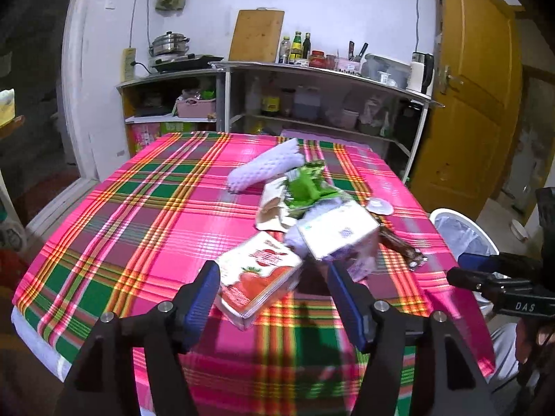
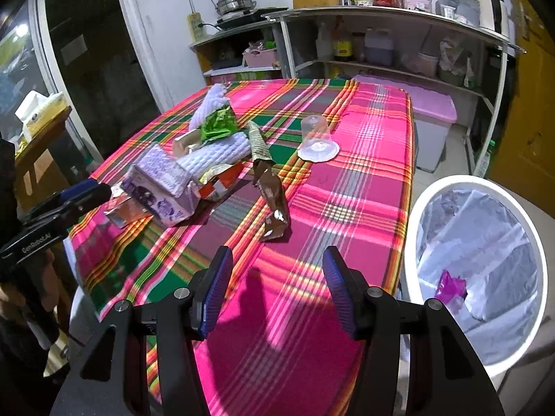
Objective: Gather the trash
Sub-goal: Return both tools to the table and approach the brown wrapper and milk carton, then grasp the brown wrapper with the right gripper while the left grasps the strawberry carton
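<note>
The table [image 2: 374, 159] carries a trash heap; the bin [image 2: 416, 215] stands at its right edge. Left gripper [image 1: 274, 298] gapes around the heap's red carton [image 1: 258, 277], pads clear. Right gripper [image 2: 277, 291] is half-open, empty.

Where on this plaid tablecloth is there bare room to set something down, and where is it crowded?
Free: the tablecloth's stretch between the upturned clear cup and the edge nearest the white bin; also the wide part left of the strawberry carton. Crowded: the pile around the purple carton, foam netting and brown wrapper.
</note>
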The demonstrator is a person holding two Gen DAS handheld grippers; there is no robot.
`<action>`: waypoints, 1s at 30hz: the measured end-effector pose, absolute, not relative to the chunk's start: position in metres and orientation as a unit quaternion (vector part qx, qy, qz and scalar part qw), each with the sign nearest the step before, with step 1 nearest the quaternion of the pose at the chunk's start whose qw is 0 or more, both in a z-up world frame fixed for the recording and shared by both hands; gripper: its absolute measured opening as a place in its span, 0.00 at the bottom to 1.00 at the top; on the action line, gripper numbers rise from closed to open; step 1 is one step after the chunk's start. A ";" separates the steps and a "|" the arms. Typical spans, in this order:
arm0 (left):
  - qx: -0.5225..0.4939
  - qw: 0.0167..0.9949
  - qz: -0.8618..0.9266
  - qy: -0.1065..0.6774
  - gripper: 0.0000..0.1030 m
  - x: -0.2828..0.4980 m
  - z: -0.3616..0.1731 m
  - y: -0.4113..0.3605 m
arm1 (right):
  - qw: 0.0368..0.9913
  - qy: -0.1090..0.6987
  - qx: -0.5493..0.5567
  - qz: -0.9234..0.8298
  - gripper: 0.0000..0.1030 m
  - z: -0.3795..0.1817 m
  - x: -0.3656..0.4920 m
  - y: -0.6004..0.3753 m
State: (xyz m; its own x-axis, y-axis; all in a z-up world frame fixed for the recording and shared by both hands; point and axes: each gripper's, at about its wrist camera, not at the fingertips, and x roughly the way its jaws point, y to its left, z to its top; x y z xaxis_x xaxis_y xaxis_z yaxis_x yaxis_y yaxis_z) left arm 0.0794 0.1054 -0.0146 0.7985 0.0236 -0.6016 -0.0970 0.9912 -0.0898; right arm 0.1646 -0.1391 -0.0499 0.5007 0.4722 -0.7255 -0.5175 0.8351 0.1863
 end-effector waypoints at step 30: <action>0.018 0.934 -0.080 0.348 0.59 0.108 -0.050 0.121 | 0.855 0.441 -0.052 0.270 0.28 -0.069 0.213 -0.102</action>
